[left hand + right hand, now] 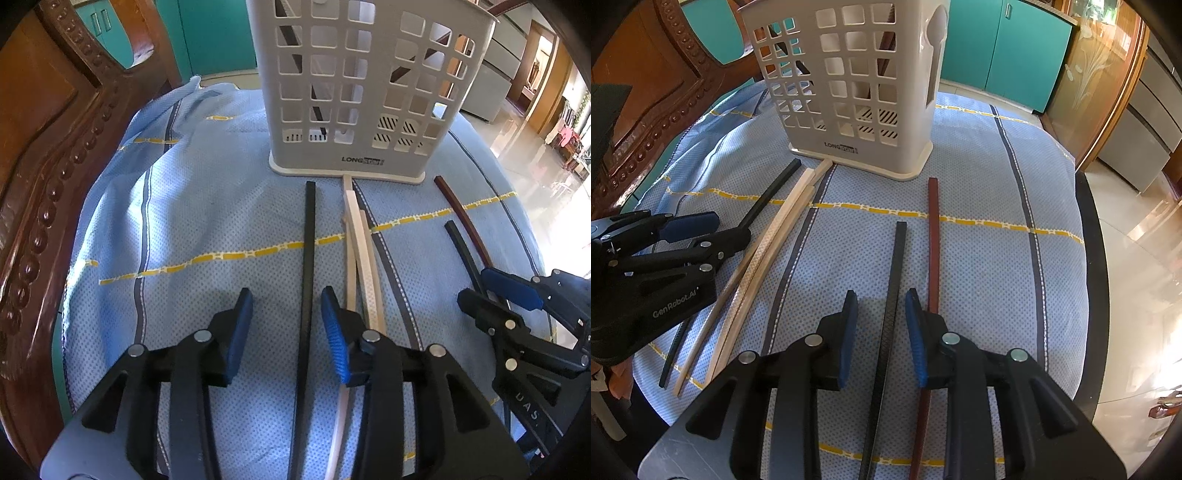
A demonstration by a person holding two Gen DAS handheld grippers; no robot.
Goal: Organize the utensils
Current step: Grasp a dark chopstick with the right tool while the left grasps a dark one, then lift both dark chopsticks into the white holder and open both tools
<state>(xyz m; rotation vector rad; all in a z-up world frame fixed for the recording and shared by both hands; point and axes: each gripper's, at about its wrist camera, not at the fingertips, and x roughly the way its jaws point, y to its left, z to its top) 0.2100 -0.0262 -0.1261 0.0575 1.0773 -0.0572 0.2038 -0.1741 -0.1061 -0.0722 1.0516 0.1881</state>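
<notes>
A white perforated utensil holder (369,92) (857,92) stands on the blue cloth, with dark chopsticks inside it. My left gripper (286,295) (729,227) is open and straddles a black chopstick (309,240) (772,194) that lies flat, with gaps on both sides. Several cream chopsticks (356,229) (783,221) lie just right of it. My right gripper (881,295) (476,286) is open around a second black chopstick (899,251) (461,243), and its pads are off it. A red-brown chopstick (933,229) (461,210) lies beside that one and runs under the right finger.
The blue cloth (184,221) covers a round table whose dark edge (1089,258) curves along the right. A carved wooden chair back (55,166) rises close on the left. Teal cabinets (1015,55) stand behind, and shiny floor lies beyond the edge.
</notes>
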